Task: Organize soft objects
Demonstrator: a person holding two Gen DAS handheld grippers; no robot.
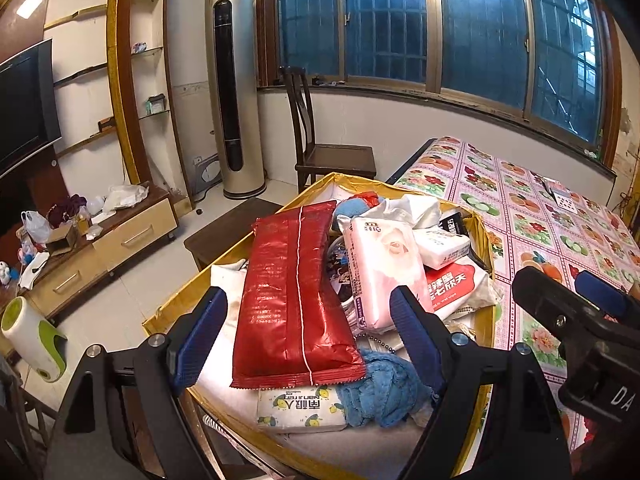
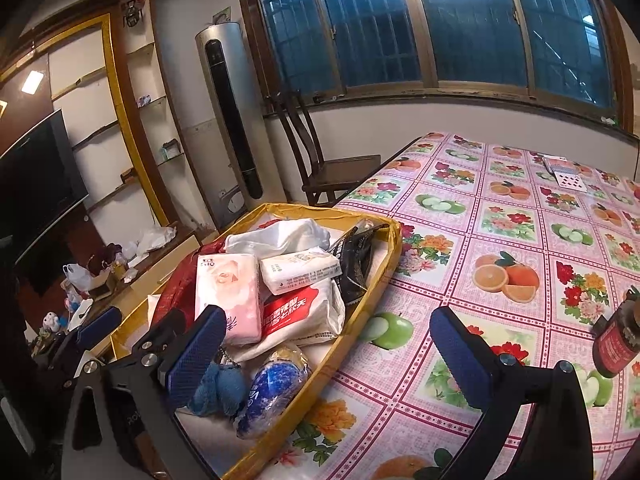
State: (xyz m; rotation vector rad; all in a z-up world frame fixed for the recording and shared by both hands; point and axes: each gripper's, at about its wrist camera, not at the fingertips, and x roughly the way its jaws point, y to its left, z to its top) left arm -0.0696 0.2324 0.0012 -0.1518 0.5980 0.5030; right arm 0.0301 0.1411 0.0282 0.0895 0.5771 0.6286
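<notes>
the red pack (image 1: 294,300) lies between the spread, empty fingers of the left gripper (image 1: 308,340), topmost in the box (image 1: 486,240). it looks light, crinkly and slippery; best pinched across its middle. the right gripper (image 2: 344,352), also spread and empty, straddles the box rim, bare tablecloth (image 2: 520,216) beyond.

Blue daylight is coming through the barred window (image 1: 436,28), which is running along the white wall. Below its left end a dark wooden chair (image 1: 320,140) is standing on the pale floor. Left of the chair a tall silver air conditioner (image 1: 234,92) is standing, and farther left shelves (image 1: 100,68), a TV (image 1: 24,108) and a cluttered cabinet (image 1: 112,236) are lining the wall.
</notes>
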